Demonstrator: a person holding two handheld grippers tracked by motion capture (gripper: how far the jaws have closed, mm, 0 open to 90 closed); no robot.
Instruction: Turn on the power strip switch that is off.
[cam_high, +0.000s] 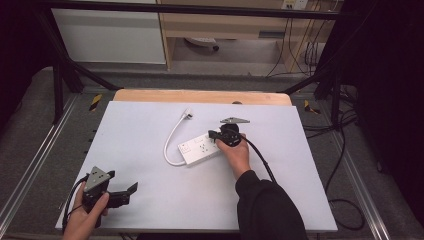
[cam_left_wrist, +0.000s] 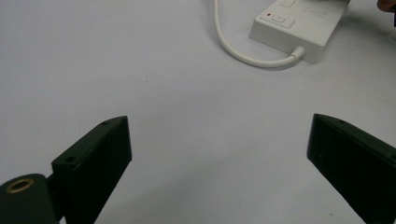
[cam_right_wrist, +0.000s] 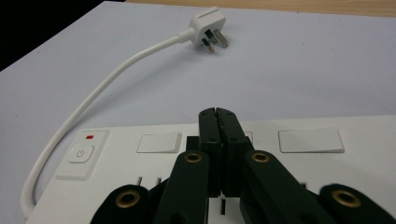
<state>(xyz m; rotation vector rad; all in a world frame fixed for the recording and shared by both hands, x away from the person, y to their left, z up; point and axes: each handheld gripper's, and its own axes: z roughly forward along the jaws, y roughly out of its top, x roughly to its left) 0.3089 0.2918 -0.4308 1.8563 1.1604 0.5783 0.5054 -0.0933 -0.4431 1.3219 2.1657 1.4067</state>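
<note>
The right gripper (cam_right_wrist: 218, 114) covered much of the middle of the white power strip (cam_high: 200, 148), so in the right gripper view the sockets directly beneath its black jaws were hidden; those jaws were pressed flat together with nothing between them, their tips poised over the strip's top face, though whether they actually touched it could not be told. The near edge of the strip was cut off at the bottom of that view. To the left of the jaws sat a round power button (cam_right_wrist: 80, 153) with a small red mark above it, and two blank white rectangular covers lay to either side of the jaw tips; no brand name or readable lettering could be made out anywhere on the strip. Its short white cable (cam_right_wrist: 93, 102) curved away from the left end to a three-pin plug (cam_right_wrist: 205, 25) lying unplugged on the white table (cam_high: 150, 195), pins pointing right. In the high view the strip lay near the centre of the table, with the right hand (cam_high: 236, 155) behind it and a dark sleeve trailing toward the bottom edge. The left gripper (cam_high: 122, 192) was held at the near left corner, well apart from the strip, its jaws spread wide and empty over bare table; the left hand (cam_high: 85, 215) was partly cut off by the frame.
</note>
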